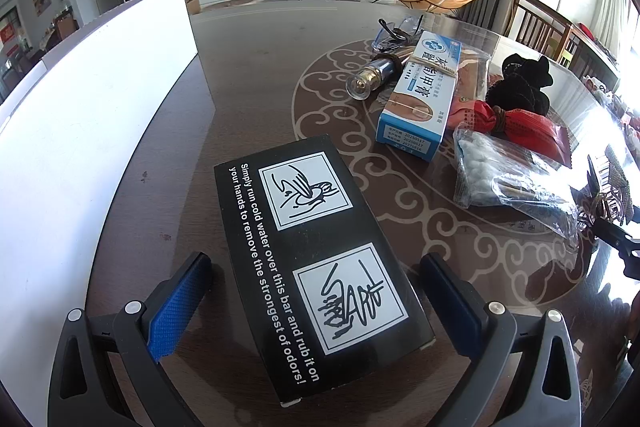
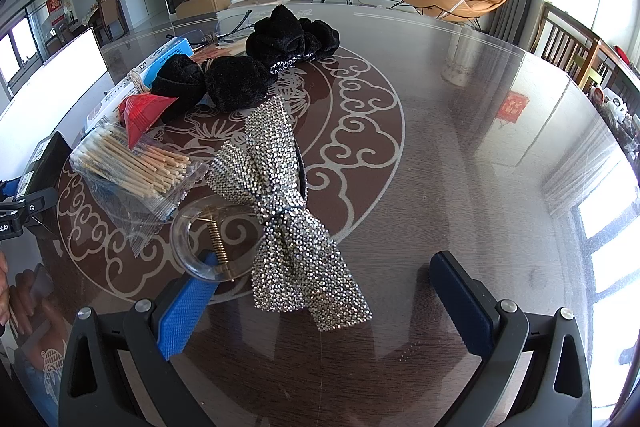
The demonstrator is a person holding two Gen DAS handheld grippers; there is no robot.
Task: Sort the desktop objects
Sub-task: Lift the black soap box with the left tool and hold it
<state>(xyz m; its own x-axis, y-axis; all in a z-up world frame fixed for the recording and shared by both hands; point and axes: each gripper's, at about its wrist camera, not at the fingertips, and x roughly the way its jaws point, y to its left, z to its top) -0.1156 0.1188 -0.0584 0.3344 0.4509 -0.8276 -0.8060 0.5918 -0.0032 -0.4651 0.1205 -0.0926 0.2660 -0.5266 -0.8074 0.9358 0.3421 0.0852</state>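
Observation:
My left gripper (image 1: 316,291) is open, with its jaws on either side of a black box (image 1: 316,267) printed with white hand-washing pictures; the pads do not touch it. My right gripper (image 2: 320,291) is open around a rhinestone bow hair clip (image 2: 288,223) with a clear round claw (image 2: 200,231) that lies on the table. Beyond lie a bag of cotton swabs (image 2: 132,167), a red packet (image 2: 140,115), a black furry scrunchie (image 2: 240,71) and a blue-white ointment box (image 1: 420,95). The swabs also show in the left wrist view (image 1: 508,179).
A white board (image 1: 88,115) stands upright along the left of the dark round table (image 2: 480,131). A small glass bottle (image 1: 372,75) and glasses (image 1: 396,31) lie behind the ointment box. Wooden chairs (image 2: 572,47) stand at the table's far right.

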